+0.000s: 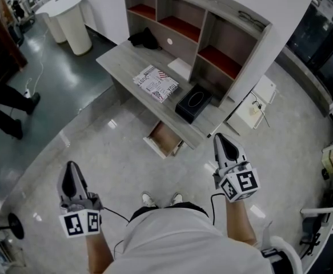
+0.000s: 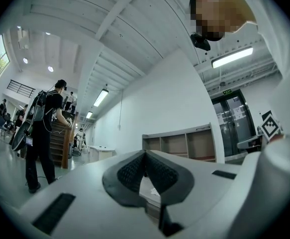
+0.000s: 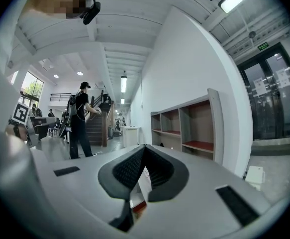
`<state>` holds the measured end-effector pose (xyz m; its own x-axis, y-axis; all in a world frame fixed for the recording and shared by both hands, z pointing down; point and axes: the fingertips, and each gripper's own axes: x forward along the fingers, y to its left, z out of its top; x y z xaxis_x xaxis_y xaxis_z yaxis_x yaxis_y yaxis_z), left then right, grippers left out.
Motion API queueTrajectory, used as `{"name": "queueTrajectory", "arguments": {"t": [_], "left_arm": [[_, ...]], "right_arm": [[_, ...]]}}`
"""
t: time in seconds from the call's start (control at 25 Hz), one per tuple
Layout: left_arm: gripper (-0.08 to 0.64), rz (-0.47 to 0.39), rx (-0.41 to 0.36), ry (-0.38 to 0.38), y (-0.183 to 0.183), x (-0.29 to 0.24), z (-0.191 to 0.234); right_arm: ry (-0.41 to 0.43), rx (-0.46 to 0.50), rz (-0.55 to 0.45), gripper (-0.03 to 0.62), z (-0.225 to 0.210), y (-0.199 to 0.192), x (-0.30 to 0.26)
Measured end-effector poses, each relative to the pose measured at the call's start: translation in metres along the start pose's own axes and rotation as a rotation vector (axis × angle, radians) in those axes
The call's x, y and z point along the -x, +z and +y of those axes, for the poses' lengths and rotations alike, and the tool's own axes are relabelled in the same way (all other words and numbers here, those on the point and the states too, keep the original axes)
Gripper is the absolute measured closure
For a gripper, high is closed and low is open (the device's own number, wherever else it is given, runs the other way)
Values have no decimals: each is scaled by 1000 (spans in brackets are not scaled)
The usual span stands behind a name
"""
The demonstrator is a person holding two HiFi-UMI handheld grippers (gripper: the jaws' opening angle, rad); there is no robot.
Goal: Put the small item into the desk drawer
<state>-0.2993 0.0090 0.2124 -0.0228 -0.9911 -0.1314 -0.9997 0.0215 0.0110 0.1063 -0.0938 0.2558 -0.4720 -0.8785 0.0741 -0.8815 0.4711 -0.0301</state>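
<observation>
- Nearest us in the head view is the person's white shirt (image 1: 183,238), with the toes of two shoes (image 1: 161,199) just past it on the pale glossy floor (image 1: 109,153).
- The left gripper (image 1: 71,171) is held low at the left, over bare floor and well apart from the furniture. The right gripper (image 1: 223,141) is at the right, its tip near the desk's front corner.
- The desk (image 1: 126,61) runs on a slant, and its front edge faces us. Its drawer (image 1: 165,138) stands pulled out under that edge. The drawer is between the two grippers and ahead of the shoes, with open floor in front of it.
- On the desk lie a printed magazine (image 1: 156,83), a black box (image 1: 193,103) beside it near the front edge, and a dark cloth (image 1: 144,39) further back. A shelf unit (image 1: 212,33) stands along the desk's back edge.
- We cannot make out the small item in this view.
- In the left gripper view, the left gripper (image 2: 145,154) has its fingers together at the tips, with nothing pinched between them. Beyond are the shelf unit (image 2: 182,143) and a standing person (image 2: 45,133) at the left, with wide floor around them.
- In the right gripper view, the right gripper (image 3: 145,147) likewise has its fingers meeting at the tips, gripping nothing. The shelf unit (image 3: 189,128) rises close at the right, and the standing person (image 3: 80,126) is far off at the left.
</observation>
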Motion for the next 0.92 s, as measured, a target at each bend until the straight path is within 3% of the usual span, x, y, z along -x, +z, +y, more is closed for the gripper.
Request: {"name": "queueTrajectory", "arguments": {"t": [0.92], "left_arm": [[541, 20, 18, -27, -12, 2, -5]], "right_arm": [[3, 20, 11, 569, 8, -4, 2]]}}
